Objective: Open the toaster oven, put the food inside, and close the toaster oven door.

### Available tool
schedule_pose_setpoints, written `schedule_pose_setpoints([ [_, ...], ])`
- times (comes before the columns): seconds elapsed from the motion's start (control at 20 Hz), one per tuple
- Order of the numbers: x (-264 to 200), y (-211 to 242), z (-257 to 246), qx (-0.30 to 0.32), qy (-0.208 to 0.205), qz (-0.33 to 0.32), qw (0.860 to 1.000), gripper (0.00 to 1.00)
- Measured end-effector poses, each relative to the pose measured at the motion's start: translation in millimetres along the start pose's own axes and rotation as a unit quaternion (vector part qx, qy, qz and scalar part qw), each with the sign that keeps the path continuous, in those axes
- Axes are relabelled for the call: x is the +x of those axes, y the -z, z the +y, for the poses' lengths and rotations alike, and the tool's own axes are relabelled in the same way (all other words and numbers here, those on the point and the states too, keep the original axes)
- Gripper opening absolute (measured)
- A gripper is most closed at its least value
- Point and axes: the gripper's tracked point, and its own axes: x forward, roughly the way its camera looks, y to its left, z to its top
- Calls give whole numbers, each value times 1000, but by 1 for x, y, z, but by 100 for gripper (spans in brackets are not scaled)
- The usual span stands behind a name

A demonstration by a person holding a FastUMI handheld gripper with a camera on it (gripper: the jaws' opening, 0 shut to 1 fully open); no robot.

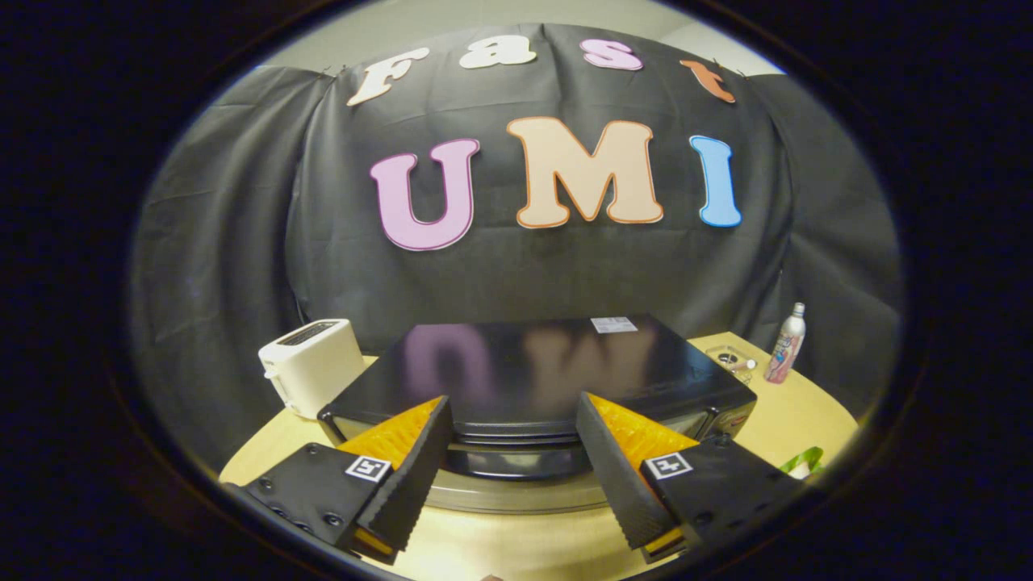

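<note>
Both tool (513,448) fingers spread wide, grasping nothing, straddling the toaster oven (537,379) door handle (516,461), likely lining up to pull.

— What sort of place was it?
— A staged booth, not a real kitchen: black cloth (242,242) hung behind a round wooden table (799,420).
— And the kitchen things?
— An oven (533,371), a white toaster (311,367) and a bottle (786,344) sat on it, with the gripper (514,460) wide apart in front.

No legible text is being seen: the sticker (613,324) on the toaster oven (533,379) top and the bottle (785,344) label are being rendered too small to read.
</note>
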Motion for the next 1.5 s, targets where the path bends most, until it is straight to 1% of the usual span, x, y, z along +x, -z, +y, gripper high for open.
schedule_pose_setpoints([
  [0.3,-10,0,-1,9,2,-50,999,98],
  [0.5,-25,8,0,17,-8,-56,998,97],
  [0.65,-34,9,0,12,-14,-60,998,96],
  [0.9,-54,20,-1,13,-15,-33,999,94],
  [1.2,-89,45,-3,12,-14,17,1000,92],
  [1.5,-106,68,-6,8,-18,63,998,91],
])
